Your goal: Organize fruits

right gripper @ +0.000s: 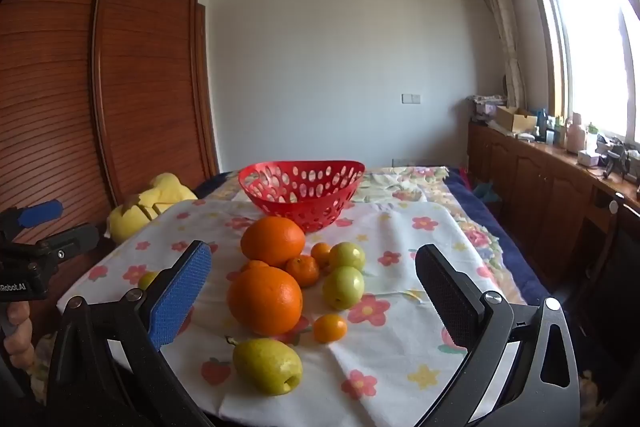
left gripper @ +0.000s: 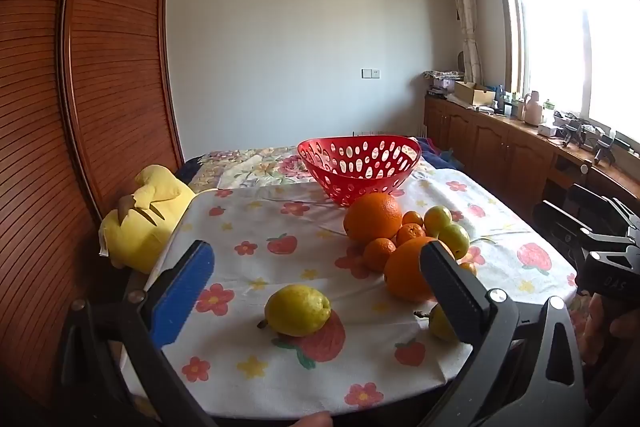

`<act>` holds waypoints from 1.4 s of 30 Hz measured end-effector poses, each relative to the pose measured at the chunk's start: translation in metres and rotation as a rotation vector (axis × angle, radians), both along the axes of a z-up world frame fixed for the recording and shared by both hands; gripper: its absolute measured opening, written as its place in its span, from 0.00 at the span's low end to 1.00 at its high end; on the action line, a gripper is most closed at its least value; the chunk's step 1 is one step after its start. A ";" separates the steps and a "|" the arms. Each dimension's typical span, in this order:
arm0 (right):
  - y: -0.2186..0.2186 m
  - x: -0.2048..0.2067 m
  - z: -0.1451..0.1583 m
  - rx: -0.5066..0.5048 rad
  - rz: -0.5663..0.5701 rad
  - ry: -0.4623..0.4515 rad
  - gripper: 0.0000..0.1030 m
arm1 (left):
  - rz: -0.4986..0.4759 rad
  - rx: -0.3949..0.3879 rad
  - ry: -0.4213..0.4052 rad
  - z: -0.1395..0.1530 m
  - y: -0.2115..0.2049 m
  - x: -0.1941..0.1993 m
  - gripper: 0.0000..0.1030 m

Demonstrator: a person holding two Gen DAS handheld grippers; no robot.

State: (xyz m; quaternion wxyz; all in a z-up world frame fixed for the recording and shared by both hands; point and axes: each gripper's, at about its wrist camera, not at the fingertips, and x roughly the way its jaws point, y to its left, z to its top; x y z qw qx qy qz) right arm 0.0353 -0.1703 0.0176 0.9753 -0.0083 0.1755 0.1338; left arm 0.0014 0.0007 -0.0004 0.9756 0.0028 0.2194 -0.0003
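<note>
Left gripper (left gripper: pixel 316 291) spread wide, holding nothing, a yellow pear (left gripper: pixel 298 310) lying between its fingers. Right gripper (right gripper: pixel 314 291) likewise agape and empty, facing two big oranges (right gripper: pixel 265 299). Red perforated basket (right gripper: pixel 301 191) at twelve o'clock, beyond the fruit, on strawberry-print cloth (right gripper: pixel 400 347). Readable at nine o'clock: "Robot.AI" (right gripper: pixel 14 287).

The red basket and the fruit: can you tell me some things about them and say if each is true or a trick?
1. The red basket is full of fruit. False: no fruit shows in it.
2. Two big oranges sit on the flowered cloth. True.
3. The right gripper holds a pear. False: it is open, holding nothing.
4. A yellow plush toy lies beside the table. True.
5. The left gripper is open. True.
</note>
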 end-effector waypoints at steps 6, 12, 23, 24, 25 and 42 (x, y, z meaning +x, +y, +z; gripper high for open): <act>0.000 0.000 -0.001 0.000 -0.002 -0.007 1.00 | -0.002 0.006 -0.005 0.000 0.000 0.000 1.00; 0.000 0.001 -0.001 0.004 -0.007 0.001 1.00 | -0.002 0.011 -0.008 0.000 -0.001 0.000 1.00; -0.002 -0.003 -0.002 0.004 -0.007 0.000 1.00 | -0.006 0.019 -0.013 0.000 -0.003 -0.003 1.00; -0.003 -0.003 -0.002 0.004 -0.007 0.000 1.00 | -0.005 0.019 -0.013 0.000 -0.003 -0.003 1.00; -0.004 -0.004 -0.003 0.004 -0.009 -0.002 1.00 | -0.006 0.020 -0.013 0.000 -0.003 -0.003 1.00; -0.004 -0.005 -0.002 0.003 -0.009 -0.003 1.00 | -0.009 0.022 -0.018 0.012 -0.003 -0.010 1.00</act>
